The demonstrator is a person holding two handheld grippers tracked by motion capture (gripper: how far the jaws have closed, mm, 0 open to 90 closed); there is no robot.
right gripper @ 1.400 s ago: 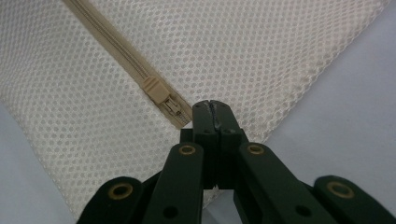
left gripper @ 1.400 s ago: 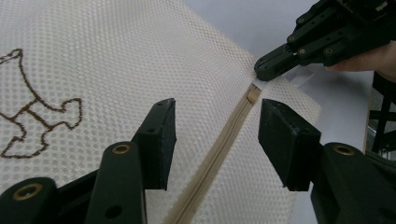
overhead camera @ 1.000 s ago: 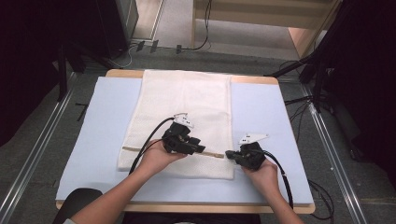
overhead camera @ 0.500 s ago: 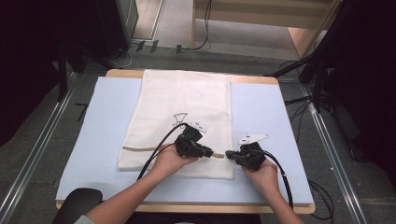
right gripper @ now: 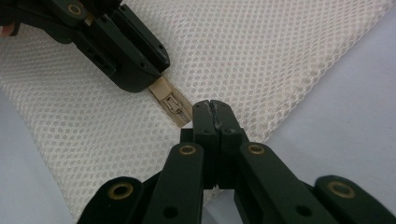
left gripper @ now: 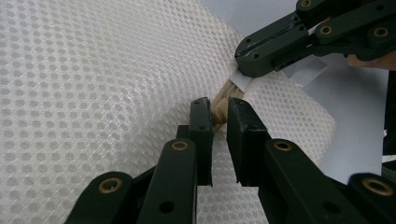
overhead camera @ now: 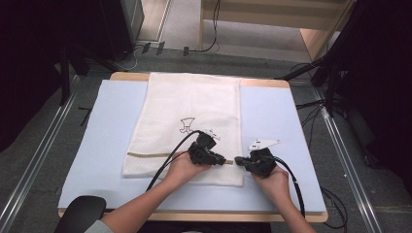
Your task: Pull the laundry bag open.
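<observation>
A white mesh bag lies flat on the blue mat, a beige zipper running across its near end. My left gripper sits at the zipper's right end; its jaws have just been closing and now pinch the beige zipper pull. In the right gripper view the slider pokes out just past the left gripper. Facing it, my right gripper is shut on the bag's edge at the zipper's end, its tips a finger's width from the left ones.
The mat covers a wooden table. A small black drawing marks the bag's middle. A dark rounded object sits at the near left corner. Cables trail from both grippers toward the person. Metal rails flank the table.
My left gripper has slid right along the zipper line until it nearly meets the right gripper, uncovering the black drawing. The right gripper has stayed put.
</observation>
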